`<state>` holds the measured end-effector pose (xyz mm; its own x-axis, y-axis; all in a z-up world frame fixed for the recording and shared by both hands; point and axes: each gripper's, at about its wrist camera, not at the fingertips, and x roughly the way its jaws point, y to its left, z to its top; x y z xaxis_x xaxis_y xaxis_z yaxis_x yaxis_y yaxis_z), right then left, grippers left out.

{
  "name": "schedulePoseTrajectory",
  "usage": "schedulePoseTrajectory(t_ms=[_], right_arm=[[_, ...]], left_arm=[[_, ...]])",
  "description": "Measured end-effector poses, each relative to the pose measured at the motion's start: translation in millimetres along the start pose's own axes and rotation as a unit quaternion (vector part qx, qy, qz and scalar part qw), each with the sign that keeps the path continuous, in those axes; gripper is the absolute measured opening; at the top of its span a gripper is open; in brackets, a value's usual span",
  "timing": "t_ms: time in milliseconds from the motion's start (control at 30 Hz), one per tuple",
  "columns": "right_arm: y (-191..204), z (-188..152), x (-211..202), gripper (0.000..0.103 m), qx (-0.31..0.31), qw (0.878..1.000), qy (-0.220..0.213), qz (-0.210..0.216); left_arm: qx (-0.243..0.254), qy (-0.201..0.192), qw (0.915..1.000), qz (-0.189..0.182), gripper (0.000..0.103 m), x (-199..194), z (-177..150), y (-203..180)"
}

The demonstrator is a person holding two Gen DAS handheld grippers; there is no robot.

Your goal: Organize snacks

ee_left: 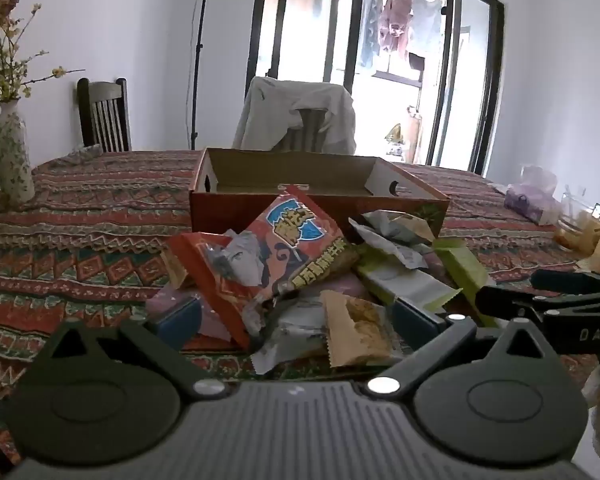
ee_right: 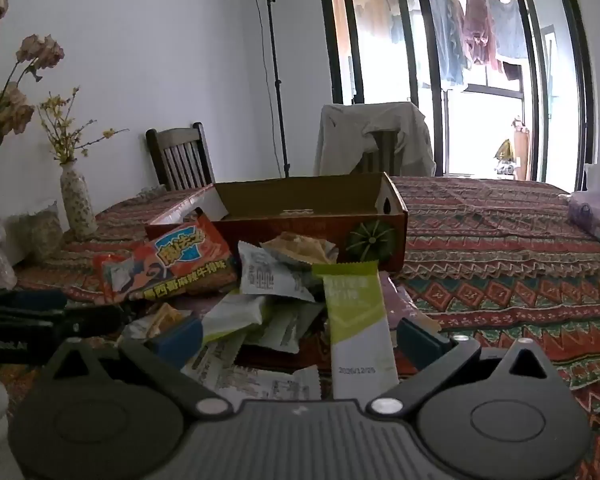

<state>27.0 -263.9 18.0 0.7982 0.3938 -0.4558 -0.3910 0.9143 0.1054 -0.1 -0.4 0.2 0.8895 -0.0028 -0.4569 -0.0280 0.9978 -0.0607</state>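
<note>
A heap of snack packets (ee_left: 300,276) lies on the patterned tablecloth (ee_left: 80,240), just in front of an open cardboard box (ee_left: 312,196) whose inside looks bare. A large orange packet (ee_right: 176,264) leans on top of the heap at its left, and a green-and-white packet (ee_right: 360,320) lies at its right. The left gripper (ee_left: 300,320) and the right gripper (ee_right: 300,340) both hang over the near edge of the heap, jaws spread wide, gripping nothing

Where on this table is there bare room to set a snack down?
Free: inside the cardboard box, and the tablecloth right of it, up to the purple packet. Crowded: the snack pile before the box.
</note>
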Motion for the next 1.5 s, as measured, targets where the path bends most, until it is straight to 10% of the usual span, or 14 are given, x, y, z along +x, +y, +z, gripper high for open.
schedulePoseTrajectory(t_ms=[1500], right_arm=[[-1.5,-2.2,1.0,0.103,0.001,1.0,0.006,-0.012]], left_arm=[[-0.023,-0.003,0.9996,-0.018,0.103,1.9,-2.1,3.0]])
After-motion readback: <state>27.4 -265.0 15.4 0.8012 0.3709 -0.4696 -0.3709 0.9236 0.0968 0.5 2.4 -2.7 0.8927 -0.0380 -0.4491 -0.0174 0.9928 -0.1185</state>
